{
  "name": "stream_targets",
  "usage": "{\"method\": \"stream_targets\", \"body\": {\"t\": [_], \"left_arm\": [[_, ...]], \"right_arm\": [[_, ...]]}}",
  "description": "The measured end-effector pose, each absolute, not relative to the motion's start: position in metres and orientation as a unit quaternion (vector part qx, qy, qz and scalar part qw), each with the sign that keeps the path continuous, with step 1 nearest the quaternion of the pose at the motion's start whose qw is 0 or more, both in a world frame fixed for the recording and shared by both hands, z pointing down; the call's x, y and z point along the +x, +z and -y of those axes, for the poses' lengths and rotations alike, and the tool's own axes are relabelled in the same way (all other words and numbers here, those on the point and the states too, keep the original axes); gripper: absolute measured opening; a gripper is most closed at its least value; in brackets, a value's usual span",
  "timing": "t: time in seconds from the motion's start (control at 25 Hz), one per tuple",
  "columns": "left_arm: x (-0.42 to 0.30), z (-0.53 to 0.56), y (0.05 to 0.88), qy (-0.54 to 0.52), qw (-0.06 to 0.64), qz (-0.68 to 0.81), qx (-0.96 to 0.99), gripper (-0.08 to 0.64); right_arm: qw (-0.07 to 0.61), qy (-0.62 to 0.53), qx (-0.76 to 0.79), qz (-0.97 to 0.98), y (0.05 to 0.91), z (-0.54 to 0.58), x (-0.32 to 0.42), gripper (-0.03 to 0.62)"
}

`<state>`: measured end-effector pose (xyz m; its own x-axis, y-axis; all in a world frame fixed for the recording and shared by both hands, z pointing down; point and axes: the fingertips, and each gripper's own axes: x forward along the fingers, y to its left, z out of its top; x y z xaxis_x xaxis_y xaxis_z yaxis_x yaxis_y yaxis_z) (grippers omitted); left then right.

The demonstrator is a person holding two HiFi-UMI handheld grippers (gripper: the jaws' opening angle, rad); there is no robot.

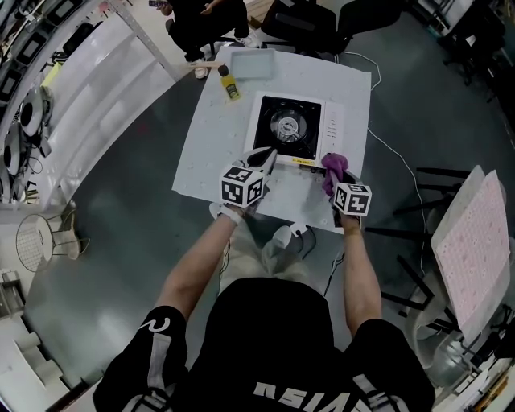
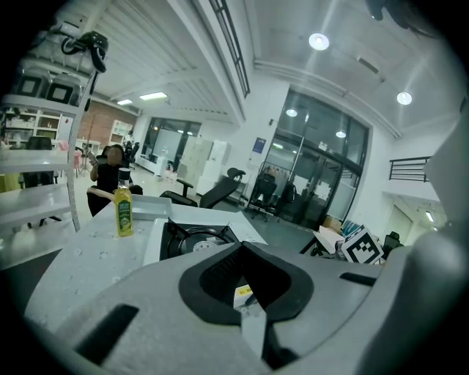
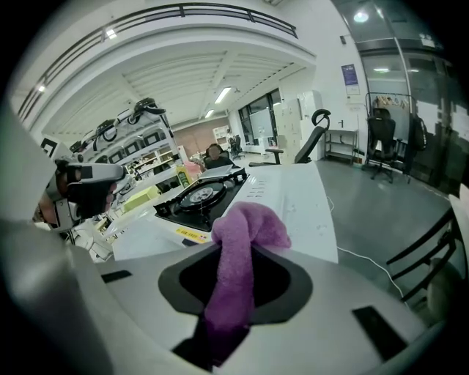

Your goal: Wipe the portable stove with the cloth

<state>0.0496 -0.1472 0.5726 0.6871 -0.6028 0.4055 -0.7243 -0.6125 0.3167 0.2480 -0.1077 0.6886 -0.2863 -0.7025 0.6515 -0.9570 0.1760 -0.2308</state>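
The portable stove [image 1: 288, 129] is white with a black burner top and sits in the middle of the white table [image 1: 205, 153]. My left gripper [image 1: 268, 154] hovers at the stove's near left corner, its jaws together with nothing between them. In the left gripper view the stove [image 2: 194, 240] lies just ahead. My right gripper [image 1: 339, 182] is at the stove's near right corner, shut on a purple cloth [image 1: 335, 167] that bunches up above the jaws. In the right gripper view the cloth [image 3: 238, 249] stands out of the jaws, with the stove [image 3: 201, 196] to the left beyond it.
A yellow bottle [image 1: 230, 84] stands left of the stove's far end, beside a shallow tray [image 1: 252, 63]. A person [image 1: 205, 20] sits beyond the table. A white cable [image 1: 394, 153] trails off the right edge, and a chair [image 1: 471, 241] stands at the right.
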Motion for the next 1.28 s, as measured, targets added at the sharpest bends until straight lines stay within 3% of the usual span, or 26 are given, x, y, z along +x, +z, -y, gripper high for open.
{"method": "stream_targets", "body": {"t": [1.28], "left_arm": [[-0.105,0.157,0.577,0.113,0.253,0.426,0.861,0.006]], "right_arm": [[0.249,0.311,0.458,0.795,0.694,0.129,0.027,0.094]]}}
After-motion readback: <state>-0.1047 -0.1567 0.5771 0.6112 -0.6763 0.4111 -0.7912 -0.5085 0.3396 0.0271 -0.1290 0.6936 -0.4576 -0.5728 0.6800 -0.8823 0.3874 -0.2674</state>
